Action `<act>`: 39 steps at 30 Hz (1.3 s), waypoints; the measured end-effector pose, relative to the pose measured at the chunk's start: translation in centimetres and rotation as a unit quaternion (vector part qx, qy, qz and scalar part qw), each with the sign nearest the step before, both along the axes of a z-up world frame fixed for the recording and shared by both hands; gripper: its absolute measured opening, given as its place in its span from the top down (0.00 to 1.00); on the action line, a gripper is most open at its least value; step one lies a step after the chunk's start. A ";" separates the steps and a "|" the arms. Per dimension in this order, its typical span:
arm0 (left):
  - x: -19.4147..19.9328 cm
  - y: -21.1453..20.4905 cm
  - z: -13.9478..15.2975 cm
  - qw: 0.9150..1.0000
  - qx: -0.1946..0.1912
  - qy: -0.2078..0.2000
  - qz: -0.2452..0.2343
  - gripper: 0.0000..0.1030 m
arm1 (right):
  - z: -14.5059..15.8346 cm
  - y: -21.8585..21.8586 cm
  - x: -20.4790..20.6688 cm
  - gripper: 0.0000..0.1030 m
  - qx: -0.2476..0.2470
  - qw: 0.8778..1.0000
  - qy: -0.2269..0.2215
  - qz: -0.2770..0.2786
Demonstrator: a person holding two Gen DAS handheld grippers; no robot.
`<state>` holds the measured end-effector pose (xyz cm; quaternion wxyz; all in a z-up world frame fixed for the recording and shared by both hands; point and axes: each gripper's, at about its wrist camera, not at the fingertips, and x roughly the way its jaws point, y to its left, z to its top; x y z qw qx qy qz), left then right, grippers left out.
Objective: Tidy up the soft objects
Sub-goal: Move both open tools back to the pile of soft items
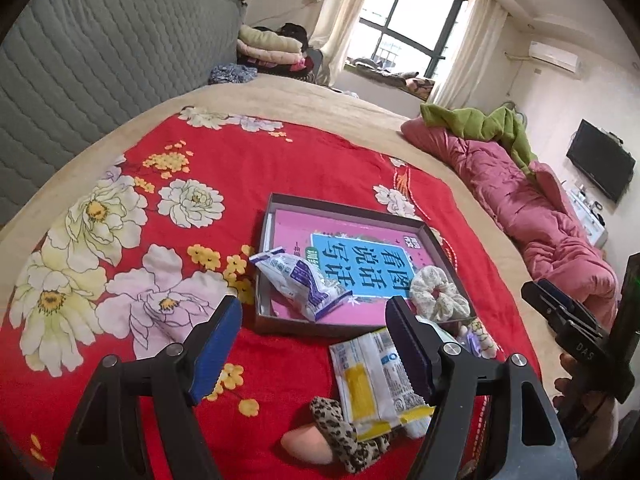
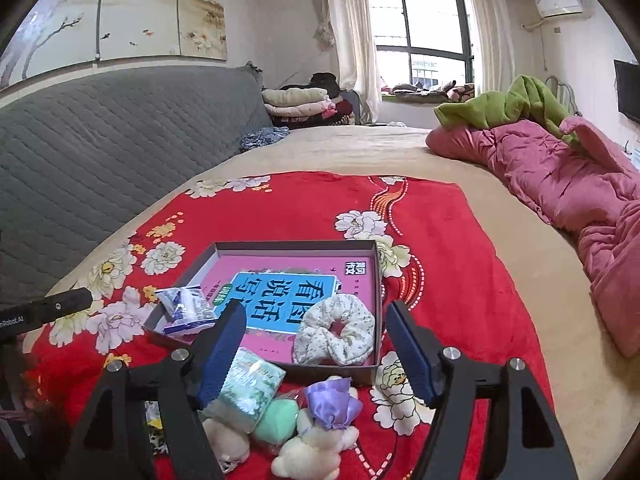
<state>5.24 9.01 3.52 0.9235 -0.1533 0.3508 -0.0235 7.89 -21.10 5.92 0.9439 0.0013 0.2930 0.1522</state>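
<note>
shallow box point(image 2: 375, 276) used as landmark, floral scrunchie point(image 2: 336, 330) and crumpled blue-white packet point(image 2: 185, 310) laid inside it, green tissue pack point(image 2: 250, 388), mint sponge point(image 2: 276, 420), purple-bowed plush bear point(image 2: 316, 440) gathered just before its near wall, yellow-white packet point(image 1: 370, 384), leopard scrunchie point(image 1: 344, 436), peach sponge point(image 1: 306, 446) seen nearby

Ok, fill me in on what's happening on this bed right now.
A person holds a two-finger gripper in each hand over a red floral blanket. Both the left gripper and the right gripper are open and hold nothing. A shallow box already contains a floral scrunchie and a white-and-purple packet. Still outside it, on the near side, are a yellow-and-white packet, a leopard-print scrunchie, a tissue pack, a green puff and a small plush bear.
</note>
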 end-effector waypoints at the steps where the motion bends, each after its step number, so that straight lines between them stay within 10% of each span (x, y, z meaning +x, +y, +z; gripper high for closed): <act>1: -0.2 -0.2 0.1 1.000 0.001 -0.001 0.000 0.27 | 0.1 0.0 -0.2 0.30 0.000 1.000 -0.001 0.000; 39: -3.3 -7.8 -0.4 0.996 0.032 0.040 -0.078 0.27 | 0.8 -0.5 -4.6 0.30 0.011 1.000 0.003 0.024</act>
